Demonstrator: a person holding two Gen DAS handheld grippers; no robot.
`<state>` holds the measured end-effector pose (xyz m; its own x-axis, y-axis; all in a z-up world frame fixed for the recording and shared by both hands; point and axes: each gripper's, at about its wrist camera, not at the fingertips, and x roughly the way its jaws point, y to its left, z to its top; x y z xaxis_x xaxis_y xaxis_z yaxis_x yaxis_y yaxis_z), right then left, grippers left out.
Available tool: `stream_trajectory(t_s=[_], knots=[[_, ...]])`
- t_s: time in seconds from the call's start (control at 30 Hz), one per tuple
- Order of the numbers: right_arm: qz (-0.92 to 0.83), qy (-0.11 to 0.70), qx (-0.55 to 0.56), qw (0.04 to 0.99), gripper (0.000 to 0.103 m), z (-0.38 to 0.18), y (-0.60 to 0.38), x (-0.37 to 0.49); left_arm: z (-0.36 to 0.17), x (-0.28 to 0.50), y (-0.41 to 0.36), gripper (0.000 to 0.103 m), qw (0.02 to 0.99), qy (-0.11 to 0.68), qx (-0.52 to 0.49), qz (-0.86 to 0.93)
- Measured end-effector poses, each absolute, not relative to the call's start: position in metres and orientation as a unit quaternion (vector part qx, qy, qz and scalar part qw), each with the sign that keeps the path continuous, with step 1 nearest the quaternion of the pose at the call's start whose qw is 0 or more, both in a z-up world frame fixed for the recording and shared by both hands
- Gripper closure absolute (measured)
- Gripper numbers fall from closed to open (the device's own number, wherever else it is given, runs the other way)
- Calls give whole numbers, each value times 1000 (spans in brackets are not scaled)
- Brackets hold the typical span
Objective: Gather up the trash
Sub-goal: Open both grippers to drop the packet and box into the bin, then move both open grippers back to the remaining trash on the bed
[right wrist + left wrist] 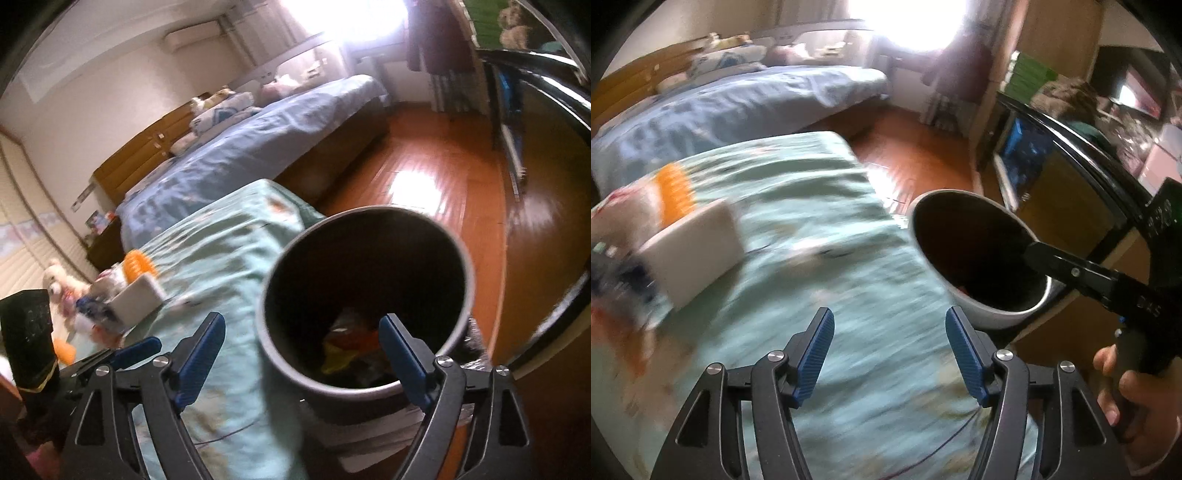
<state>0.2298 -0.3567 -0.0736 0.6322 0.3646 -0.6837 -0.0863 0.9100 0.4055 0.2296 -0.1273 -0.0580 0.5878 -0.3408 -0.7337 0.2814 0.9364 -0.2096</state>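
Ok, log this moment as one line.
left gripper: open, empty, over bed cover | right gripper: open, empty, above bin | bin: holds trash | white box: on bed cover

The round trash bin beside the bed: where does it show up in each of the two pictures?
Left wrist view: trash bin right of centre, beyond the left gripper.
Right wrist view: it fills the lower centre, coloured scraps inside.
Shared landmark: the white box on the green bedspread.
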Motion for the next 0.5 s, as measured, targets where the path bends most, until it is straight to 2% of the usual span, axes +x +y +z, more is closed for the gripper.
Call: stream_trajectory(t_s=[0.5], knots=[[198, 419, 149, 874, 15, -74, -276, 217, -59, 181, -23, 40, 894, 426, -110, -81]])
